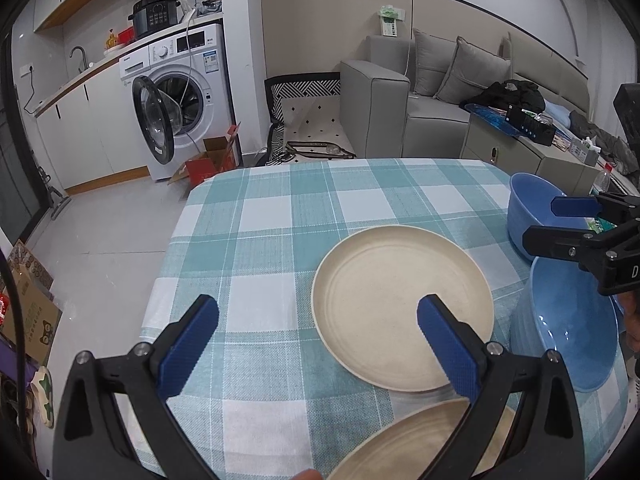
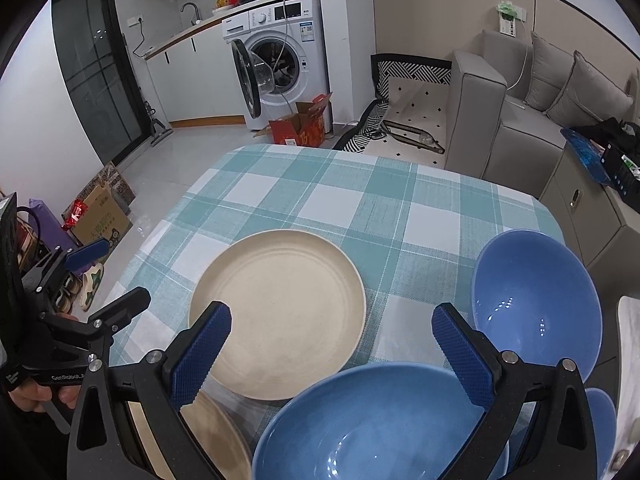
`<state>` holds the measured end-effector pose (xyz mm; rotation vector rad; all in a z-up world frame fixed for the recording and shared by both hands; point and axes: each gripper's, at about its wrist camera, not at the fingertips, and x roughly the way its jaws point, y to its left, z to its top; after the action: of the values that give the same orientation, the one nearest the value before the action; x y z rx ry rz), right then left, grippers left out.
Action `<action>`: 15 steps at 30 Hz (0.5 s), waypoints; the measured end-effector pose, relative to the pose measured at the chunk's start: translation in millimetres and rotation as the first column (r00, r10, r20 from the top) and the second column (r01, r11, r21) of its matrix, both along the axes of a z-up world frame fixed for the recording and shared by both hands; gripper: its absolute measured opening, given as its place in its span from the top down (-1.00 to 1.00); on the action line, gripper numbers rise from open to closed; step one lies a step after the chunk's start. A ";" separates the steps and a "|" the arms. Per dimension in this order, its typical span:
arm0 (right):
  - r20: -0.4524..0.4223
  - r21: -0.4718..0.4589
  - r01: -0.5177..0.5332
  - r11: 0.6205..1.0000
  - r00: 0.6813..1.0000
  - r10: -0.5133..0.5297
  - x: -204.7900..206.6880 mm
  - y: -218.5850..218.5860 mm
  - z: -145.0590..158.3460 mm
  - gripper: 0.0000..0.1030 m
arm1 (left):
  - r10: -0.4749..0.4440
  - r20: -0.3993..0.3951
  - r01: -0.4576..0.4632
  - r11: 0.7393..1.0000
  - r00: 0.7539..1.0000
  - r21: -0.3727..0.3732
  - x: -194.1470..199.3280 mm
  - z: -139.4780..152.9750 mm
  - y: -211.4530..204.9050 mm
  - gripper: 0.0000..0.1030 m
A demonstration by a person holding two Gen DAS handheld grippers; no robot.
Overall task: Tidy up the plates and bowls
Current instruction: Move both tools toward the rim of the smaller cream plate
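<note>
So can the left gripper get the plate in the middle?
Probably yes. The left gripper is open just above the cloth, one of its fingers already over the plate, and nothing lies between them.

Table with checked cloth (image 2: 360, 184): one.

Cream plates: two. One (image 2: 280, 316) lies flat at mid-table; the second (image 2: 212, 436) sits at the near edge, partly hidden behind a gripper finger.

Blue bowls: three seen for certain. One (image 2: 536, 304) stands toward the right edge, one (image 2: 360, 420) at the near edge, and a third (image 2: 604, 420) shows as a sliver at the near right corner (too little visible to say more).

Grippers: two, left (image 1: 316, 340) and right (image 2: 332, 344), both with fingers spread apart.
</note>
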<state>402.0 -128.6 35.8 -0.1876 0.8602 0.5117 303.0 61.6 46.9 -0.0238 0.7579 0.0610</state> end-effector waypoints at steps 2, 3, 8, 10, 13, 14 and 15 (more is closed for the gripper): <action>-0.005 -0.006 0.000 1.000 1.000 0.000 3.2 1.3 -2.1 -0.99 | 0.001 -0.005 -0.001 1.000 1.000 0.001 3.1 -2.2 0.5 -0.95; -0.007 -0.009 0.000 1.000 1.000 0.000 4.8 1.9 -3.0 -0.99 | 0.001 -0.006 -0.001 1.000 1.000 0.002 4.0 -3.4 0.7 -0.95; -0.029 -0.040 0.002 0.999 1.000 -0.003 15.1 5.3 -14.2 -0.99 | 0.007 -0.026 -0.007 1.000 1.000 -0.008 12.5 -11.3 2.7 -0.95; -0.040 -0.048 0.000 0.999 0.999 -0.002 19.1 6.8 -18.8 -0.99 | 0.006 -0.034 -0.006 1.000 0.999 -0.008 15.2 -14.1 2.5 -0.95; -0.061 -0.063 0.001 0.998 0.998 -0.005 26.0 8.2 -25.8 -0.99 | 0.004 -0.048 -0.004 1.000 0.999 -0.004 20.1 -18.8 2.6 -0.95; -0.070 -0.067 -0.001 0.998 0.998 -0.004 28.2 8.9 -28.1 -0.99 | 0.003 -0.052 -0.004 1.000 0.999 -0.006 21.8 -20.3 3.1 -0.95; -0.077 -0.069 -0.003 0.998 0.997 -0.002 29.8 9.7 -29.9 -0.99 | 0.004 -0.054 -0.005 1.000 0.999 -0.007 22.6 -21.3 3.6 -0.95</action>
<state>431.8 -118.9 5.9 -0.2328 0.9541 0.4926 325.5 65.2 25.6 -0.0306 0.8120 0.0637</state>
